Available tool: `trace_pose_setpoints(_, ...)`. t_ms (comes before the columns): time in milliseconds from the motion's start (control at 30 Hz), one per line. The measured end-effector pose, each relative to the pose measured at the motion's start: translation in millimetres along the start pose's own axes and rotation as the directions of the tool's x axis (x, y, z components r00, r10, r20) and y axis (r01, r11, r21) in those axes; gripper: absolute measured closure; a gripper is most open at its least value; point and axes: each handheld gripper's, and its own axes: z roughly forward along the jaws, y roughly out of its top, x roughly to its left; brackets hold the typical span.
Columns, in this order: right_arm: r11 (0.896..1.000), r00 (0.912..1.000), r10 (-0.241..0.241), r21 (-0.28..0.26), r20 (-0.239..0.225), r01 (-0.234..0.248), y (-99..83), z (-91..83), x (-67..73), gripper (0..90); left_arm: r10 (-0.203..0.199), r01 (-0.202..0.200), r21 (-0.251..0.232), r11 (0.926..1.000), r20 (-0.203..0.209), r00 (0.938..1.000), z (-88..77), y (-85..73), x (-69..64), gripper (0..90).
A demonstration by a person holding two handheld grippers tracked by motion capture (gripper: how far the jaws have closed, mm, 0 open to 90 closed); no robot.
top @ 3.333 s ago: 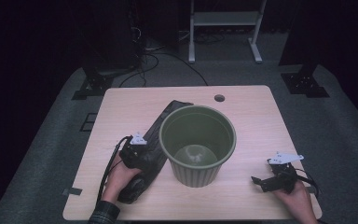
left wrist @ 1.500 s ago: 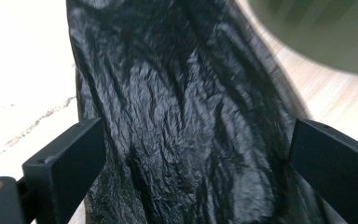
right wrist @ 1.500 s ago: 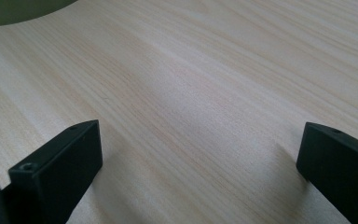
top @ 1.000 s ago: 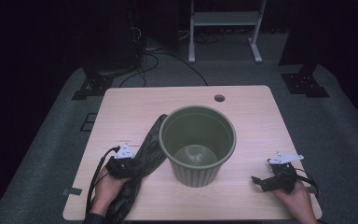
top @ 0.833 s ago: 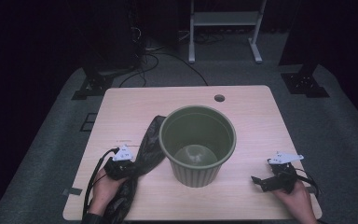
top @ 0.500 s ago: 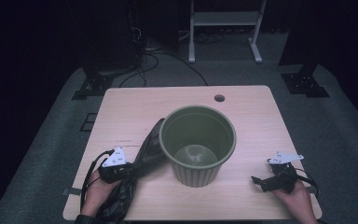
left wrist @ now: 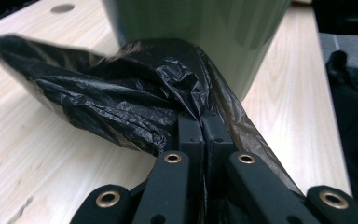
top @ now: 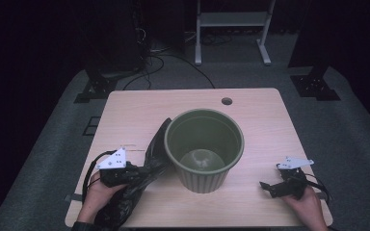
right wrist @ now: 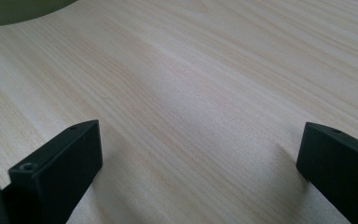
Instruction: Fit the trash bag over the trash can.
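Pinching one black plastic bag (left wrist: 121, 107) between closed fingers, left gripper (top: 125, 174) at near left table (top: 139, 110) edge, bag bunched against one green pot (top: 204, 147) mid-table. Resting near right, right gripper (top: 270, 186), fingers spread wide over bare wood. Beyond, one cable hole (top: 227, 101).

A white stand (top: 232, 29) and cables (top: 173, 60) occupy the floor.
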Motion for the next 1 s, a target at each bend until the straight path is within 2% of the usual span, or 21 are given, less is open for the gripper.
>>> trace_pose_setpoints(100,1.000,1.0000,0.001,0.000,0.000,-0.001,0.0,0.0,0.0,0.0,0.012,-0.011,-0.029,0.9995,0.024,0.9996,-1.5,7.9,-1.1,87.9)
trace_pose_setpoints(267,1.000,1.0000,0.001,0.001,0.000,-0.001,0.0,0.0,0.1,0.0,0.052,-0.049,-0.050,0.9976,0.063,0.9967,-2.0,23.1,-2.9,87.9)
trace_pose_setpoints(567,1.000,1.0000,0.001,0.001,0.000,-0.001,0.0,0.0,0.1,0.0,0.102,-0.092,-0.106,0.9902,0.092,0.9905,-2.3,44.7,-2.3,87.9)
trace_pose_setpoints(700,1.000,1.0000,0.001,0.001,0.000,-0.001,0.0,0.0,0.0,0.0,0.125,-0.109,-0.143,0.9837,0.109,0.9862,-5.9,54.4,-3.4,87.9)
trace_pose_setpoints(867,1.000,1.0000,0.001,0.000,0.000,-0.001,0.0,0.0,0.0,0.0,0.150,-0.124,-0.199,0.9721,0.124,0.9809,-11.8,65.2,-6.0,87.8)
trace_pose_setpoints(1000,1.000,1.0000,0.001,0.000,0.000,-0.001,0.0,0.0,0.0,0.0,0.171,-0.140,-0.214,0.9669,0.133,0.9762,-14.7,72.7,-8.3,87.8)
